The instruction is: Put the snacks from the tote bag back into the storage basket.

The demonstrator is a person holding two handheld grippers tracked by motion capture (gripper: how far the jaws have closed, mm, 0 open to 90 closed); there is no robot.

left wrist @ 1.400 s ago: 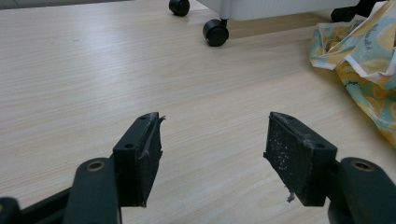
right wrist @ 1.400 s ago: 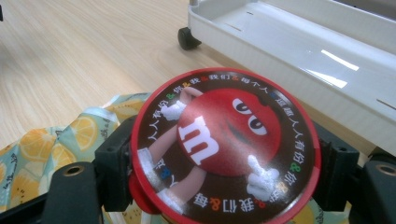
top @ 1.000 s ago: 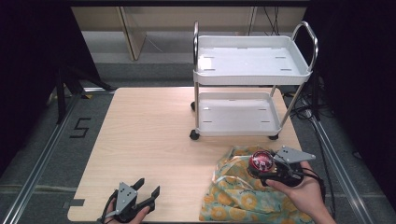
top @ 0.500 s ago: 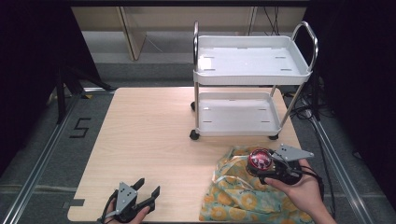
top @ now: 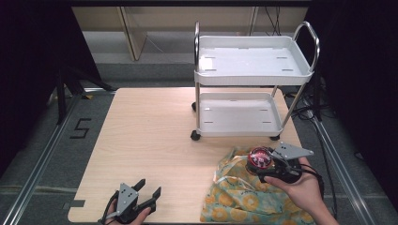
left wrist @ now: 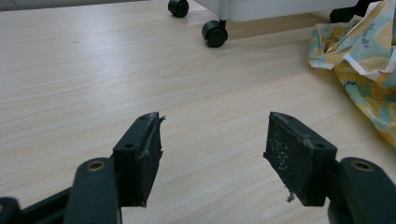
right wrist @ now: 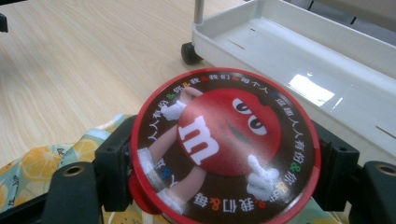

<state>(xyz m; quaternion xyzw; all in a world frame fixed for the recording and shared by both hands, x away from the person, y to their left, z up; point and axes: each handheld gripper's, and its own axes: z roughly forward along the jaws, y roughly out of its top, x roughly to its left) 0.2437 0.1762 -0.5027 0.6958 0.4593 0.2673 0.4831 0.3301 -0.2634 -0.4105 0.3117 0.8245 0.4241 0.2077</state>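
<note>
The right gripper [top: 268,169] is pinching a red candy tin [right wrist: 224,147] by its rim near the table's [top: 155,140] right edge; it's looking stiff, light, slippery. The left gripper [left wrist: 212,161] is resting spread.

My left tongs [top: 149,194], near the front edge of the table [top: 155,136], are black, with a grey three-cornered plate on top dotted with small screws. In the left gripper view their two arms rise as rounded black bars, each with a brass-coloured rivet, ending in flat rectangular pads [left wrist: 296,161] that are scuffed, speckled pale and frayed at the edges. My right tongs [top: 261,165], toward the table's right front corner, share the black body, grey plate and a thin black cable trailing behind. Both my hands are bare, no sleeves showing.
</note>
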